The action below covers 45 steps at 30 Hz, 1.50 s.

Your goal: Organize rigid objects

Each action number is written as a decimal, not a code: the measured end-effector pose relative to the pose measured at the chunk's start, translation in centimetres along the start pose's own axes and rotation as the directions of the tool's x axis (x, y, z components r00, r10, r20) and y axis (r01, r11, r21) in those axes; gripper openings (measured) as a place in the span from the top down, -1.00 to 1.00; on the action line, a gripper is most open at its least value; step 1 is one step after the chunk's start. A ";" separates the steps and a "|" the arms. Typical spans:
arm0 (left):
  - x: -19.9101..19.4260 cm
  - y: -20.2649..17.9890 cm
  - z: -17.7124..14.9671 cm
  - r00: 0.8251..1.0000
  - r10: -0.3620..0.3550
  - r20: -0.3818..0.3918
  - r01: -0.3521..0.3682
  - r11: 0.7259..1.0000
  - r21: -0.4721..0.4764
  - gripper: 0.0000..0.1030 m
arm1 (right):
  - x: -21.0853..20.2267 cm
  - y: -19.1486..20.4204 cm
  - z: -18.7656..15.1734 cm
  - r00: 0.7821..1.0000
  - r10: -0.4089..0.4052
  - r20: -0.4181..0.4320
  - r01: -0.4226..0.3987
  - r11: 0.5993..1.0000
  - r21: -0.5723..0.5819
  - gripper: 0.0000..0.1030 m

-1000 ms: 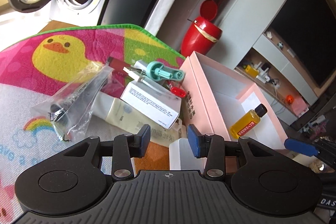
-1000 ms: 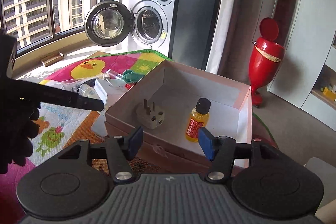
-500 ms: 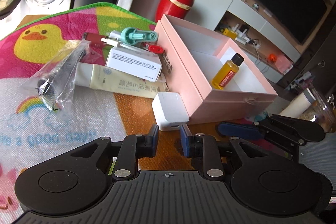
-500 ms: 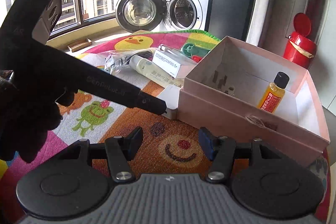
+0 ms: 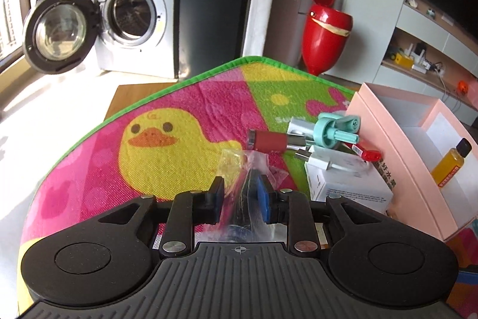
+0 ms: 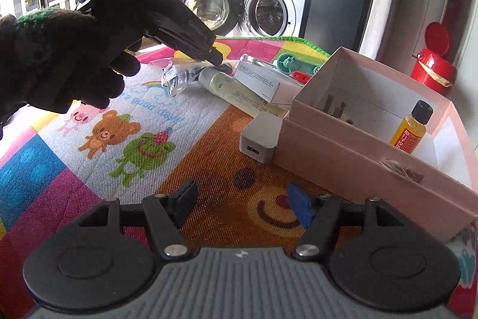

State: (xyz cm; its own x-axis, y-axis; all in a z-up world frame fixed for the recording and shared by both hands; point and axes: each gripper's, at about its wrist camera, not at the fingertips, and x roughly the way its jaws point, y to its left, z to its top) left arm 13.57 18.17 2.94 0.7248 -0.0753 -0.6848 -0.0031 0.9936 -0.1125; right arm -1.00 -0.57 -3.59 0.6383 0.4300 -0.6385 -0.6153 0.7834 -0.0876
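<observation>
Woven cloth mat [image 5: 185, 106], rough and matt. Crinkled, glossy clear plastic bag [image 5: 248, 169]. Matt pink cardboard box [image 6: 367, 145]. Smooth white plastic charger [image 6: 261, 138]. Glossy red plastic bin [image 5: 324, 38]. Shiny metal-ended red tube [image 5: 269, 140].

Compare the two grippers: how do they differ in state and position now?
The left gripper has its fingers narrowed around a clear plastic bag; the right gripper is wide open and holds nothing. The left is among the items on the mat; the right hovers apart from them. Both have blue pads.
</observation>
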 end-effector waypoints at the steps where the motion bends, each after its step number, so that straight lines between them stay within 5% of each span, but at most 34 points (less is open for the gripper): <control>1: -0.1 0.1 -0.2 1.000 -0.005 0.008 0.005 1.000 -0.005 0.37 | -0.4 -0.1 0.2 1.000 -0.007 0.009 0.007 1.000 -0.011 -0.30; 9: -5.0 0.9 -4.9 0.997 -0.071 0.030 0.073 0.996 -0.052 0.54 | -1.2 -4.1 10.3 0.997 0.056 0.052 -0.059 0.997 0.049 -0.30; 15: -9.1 1.1 -9.5 0.988 -0.149 0.040 0.152 0.983 -0.098 0.54 | 7.5 -5.1 19.1 0.990 0.094 -0.108 -0.080 0.989 0.126 -0.28; 21: -11.1 2.5 -11.5 0.980 -0.193 0.044 0.198 0.968 -0.152 0.54 | 16.6 -1.0 20.5 0.970 -0.064 -0.234 0.061 0.998 -0.020 0.13; 26: -11.6 2.3 -12.7 0.967 -0.250 0.043 0.254 0.955 -0.155 0.53 | 20.1 0.8 19.8 0.949 -0.107 -0.295 0.072 0.989 -0.129 0.28; 29: -11.2 2.2 -12.9 0.968 -0.248 0.047 0.253 0.950 -0.183 0.47 | 19.3 1.2 19.5 0.954 -0.112 -0.279 0.073 0.987 -0.146 0.63; 35: -11.1 1.3 -12.9 0.966 -0.256 0.045 0.260 0.951 -0.170 0.47 | 11.6 1.0 19.4 0.983 0.029 -0.183 -0.042 0.996 -0.073 0.65; 40: -11.7 -1.9 -13.5 0.955 -0.295 -0.003 0.294 0.953 -0.070 0.47 | 1.2 -0.7 15.6 0.978 0.188 -0.089 -0.189 0.982 -0.010 0.65; 45: -11.6 -5.5 -13.8 0.939 -0.341 -0.055 0.340 0.940 -0.017 0.47 | -3.9 -2.0 10.5 0.979 0.186 -0.084 -0.187 0.982 -0.001 0.65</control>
State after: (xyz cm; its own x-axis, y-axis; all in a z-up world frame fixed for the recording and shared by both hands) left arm -4.28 12.39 1.57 0.6431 -0.4138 -0.6443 0.2320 0.9072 -0.3511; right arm 2.63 0.88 7.08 0.4712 0.5292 -0.7056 -0.7243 0.6887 0.0330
